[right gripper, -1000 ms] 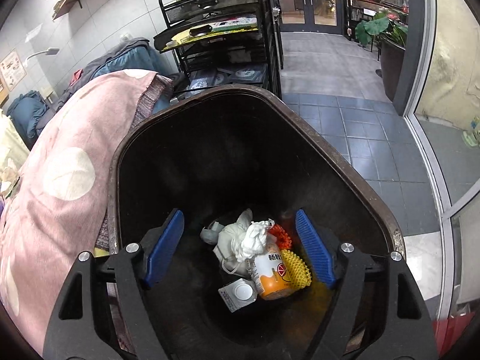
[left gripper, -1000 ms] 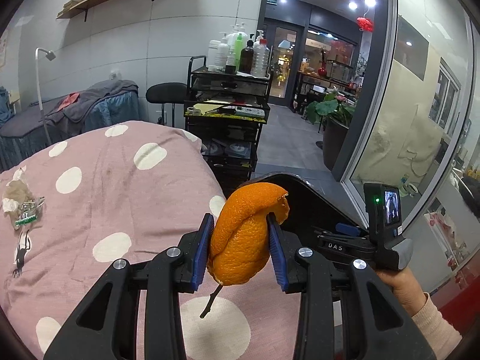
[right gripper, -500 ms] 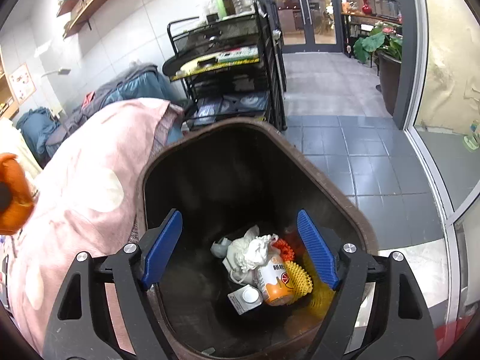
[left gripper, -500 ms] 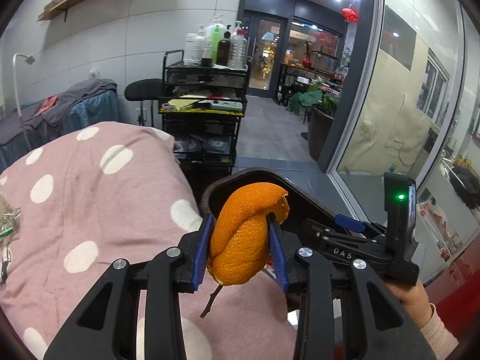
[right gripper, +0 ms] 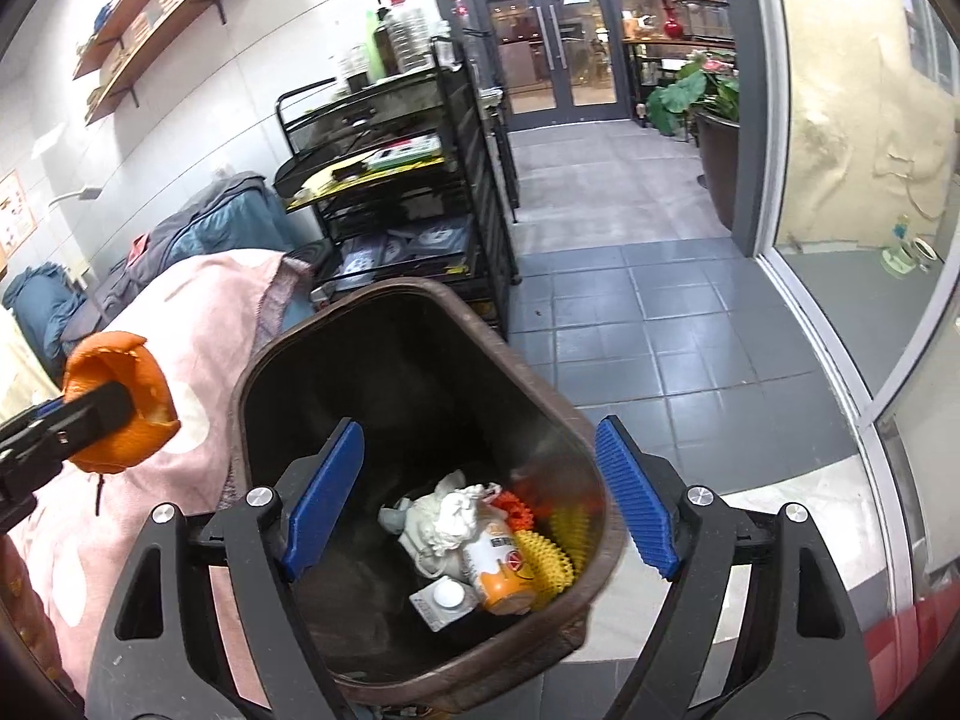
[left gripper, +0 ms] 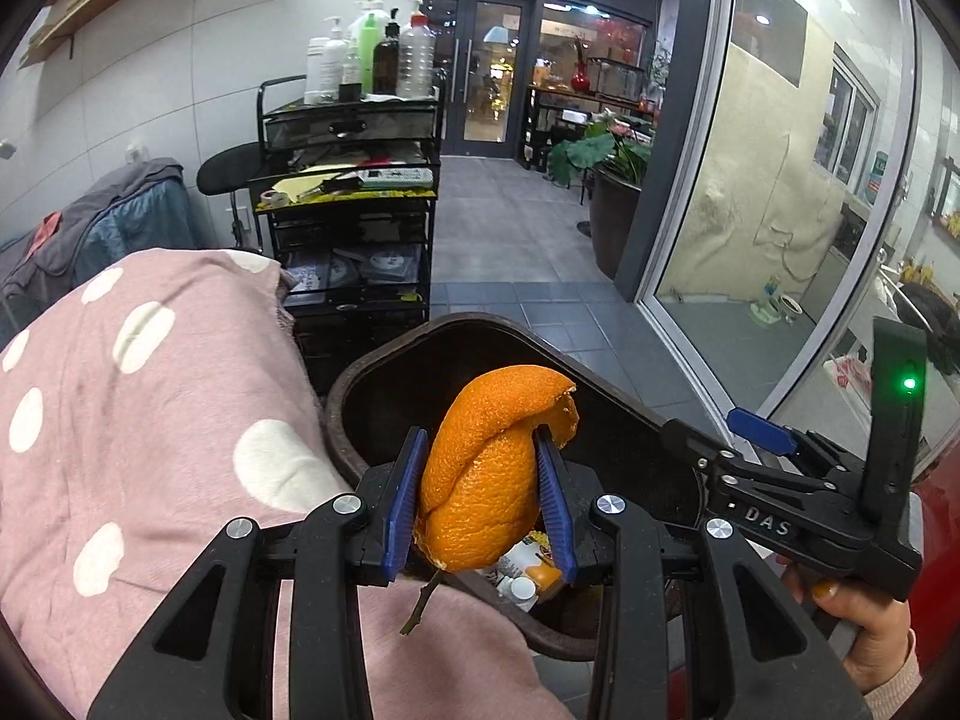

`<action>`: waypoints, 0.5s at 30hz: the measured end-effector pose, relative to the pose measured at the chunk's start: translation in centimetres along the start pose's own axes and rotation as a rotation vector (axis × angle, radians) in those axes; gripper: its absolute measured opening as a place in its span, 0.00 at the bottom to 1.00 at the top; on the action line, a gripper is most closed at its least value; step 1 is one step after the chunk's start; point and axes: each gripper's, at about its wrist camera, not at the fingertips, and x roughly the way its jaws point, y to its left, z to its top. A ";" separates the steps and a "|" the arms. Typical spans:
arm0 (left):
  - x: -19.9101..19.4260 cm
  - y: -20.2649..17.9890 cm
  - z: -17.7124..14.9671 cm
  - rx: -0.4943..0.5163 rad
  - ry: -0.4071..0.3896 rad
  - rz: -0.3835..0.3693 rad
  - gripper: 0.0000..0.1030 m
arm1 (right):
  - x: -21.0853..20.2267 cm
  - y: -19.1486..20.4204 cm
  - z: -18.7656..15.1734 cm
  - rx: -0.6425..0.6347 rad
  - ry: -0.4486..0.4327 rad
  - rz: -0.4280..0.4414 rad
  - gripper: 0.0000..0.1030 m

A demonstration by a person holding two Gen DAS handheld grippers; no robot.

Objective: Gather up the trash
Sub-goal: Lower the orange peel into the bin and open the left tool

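My left gripper [left gripper: 480,492] is shut on an orange peel [left gripper: 486,468] with a small stem, held at the near rim of a dark brown trash bin [left gripper: 384,360]. The peel also shows at the left of the right wrist view [right gripper: 117,402], just left of the bin [right gripper: 264,354]. My right gripper [right gripper: 480,498] is open and empty above the bin's mouth; it shows in the left wrist view [left gripper: 762,432]. Inside the bin lie crumpled white tissue [right gripper: 444,516], an orange-labelled bottle [right gripper: 498,570], a small white carton [right gripper: 441,600] and yellow spiky balls [right gripper: 549,558].
A pink blanket with white dots [left gripper: 138,396] covers the bed left of the bin. A black trolley with bottles [left gripper: 354,192] stands behind it. Grey tiled floor [right gripper: 630,312] runs to glass doors; a glass wall [left gripper: 780,180] is on the right, with a potted plant [left gripper: 606,180].
My left gripper has carried the peel right, from over the blanket to the bin's rim. The right gripper has drawn back and up, so the whole bin shows.
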 end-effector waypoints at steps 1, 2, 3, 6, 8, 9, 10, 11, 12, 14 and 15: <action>0.5 -0.2 0.1 0.007 0.010 -0.003 0.34 | -0.1 -0.3 0.0 0.005 -0.002 -0.008 0.77; 0.8 -0.5 0.1 0.012 0.017 -0.003 0.34 | -0.2 -0.6 0.0 0.008 -0.004 -0.016 0.77; 1.1 -0.7 0.2 0.017 0.023 -0.003 0.34 | -0.2 -0.8 0.0 0.011 -0.003 -0.024 0.77; 2.2 -1.2 0.2 0.034 0.046 0.000 0.34 | -0.4 -1.6 0.1 0.021 0.001 -0.037 0.77; 3.1 -1.3 0.2 0.039 0.066 -0.001 0.34 | -0.4 -2.0 0.1 0.030 0.000 -0.044 0.77; 3.5 -1.4 0.2 0.039 0.075 -0.002 0.34 | -0.5 -2.2 0.0 0.033 -0.001 -0.047 0.77; 3.8 -1.4 0.2 0.038 0.085 -0.001 0.34 | -0.5 -2.3 0.0 0.036 -0.001 -0.050 0.77; 4.2 -1.4 0.1 0.039 0.094 0.003 0.35 | -0.5 -2.5 0.0 0.041 -0.001 -0.053 0.77; 4.5 -1.4 0.1 0.043 0.101 0.008 0.35 | -0.5 -2.7 0.0 0.046 -0.001 -0.056 0.77; 4.9 -1.5 0.1 0.050 0.113 0.015 0.36 | -0.5 -3.0 0.0 0.052 -0.001 -0.064 0.77; 5.1 -1.7 0.0 0.052 0.118 0.018 0.36 | -0.5 -3.0 0.0 0.054 0.000 -0.068 0.77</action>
